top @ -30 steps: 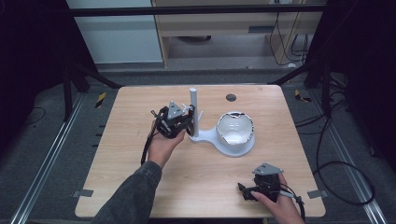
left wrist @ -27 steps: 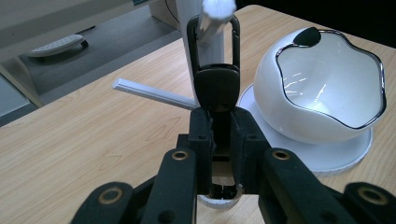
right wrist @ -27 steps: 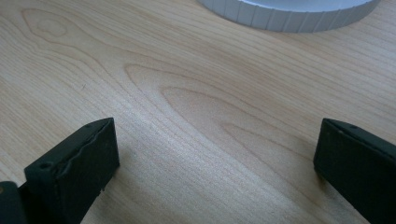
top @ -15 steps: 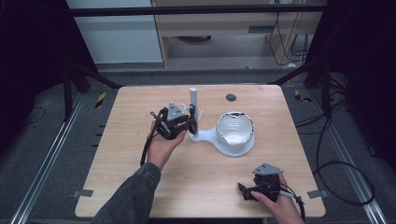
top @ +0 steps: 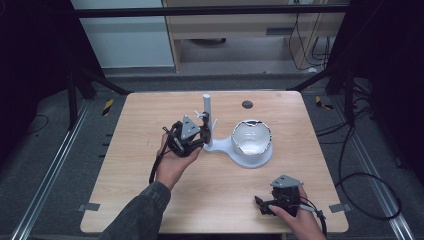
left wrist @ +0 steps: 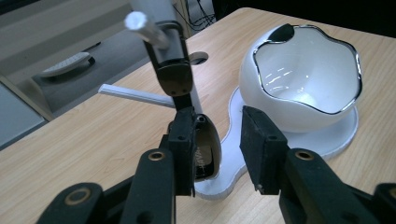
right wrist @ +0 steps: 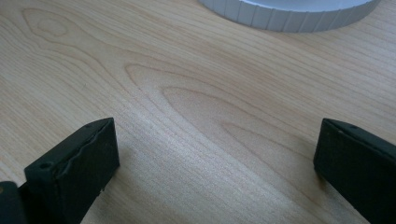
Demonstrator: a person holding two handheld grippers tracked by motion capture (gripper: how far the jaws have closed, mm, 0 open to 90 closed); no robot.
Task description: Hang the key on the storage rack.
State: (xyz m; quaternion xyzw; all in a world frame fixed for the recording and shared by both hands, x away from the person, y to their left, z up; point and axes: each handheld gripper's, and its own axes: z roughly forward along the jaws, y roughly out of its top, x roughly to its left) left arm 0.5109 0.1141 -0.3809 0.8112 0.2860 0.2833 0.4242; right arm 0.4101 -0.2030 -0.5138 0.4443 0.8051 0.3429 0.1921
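Since a second ago the left gripper (top: 201,134) has been opening its jaws, letting go of the dark glasses (left wrist: 204,148) hanging on the stand (top: 207,120) at the bowl's (top: 251,141) nine o'clock. Withdraw straight back. The right gripper (top: 260,204) rests open.
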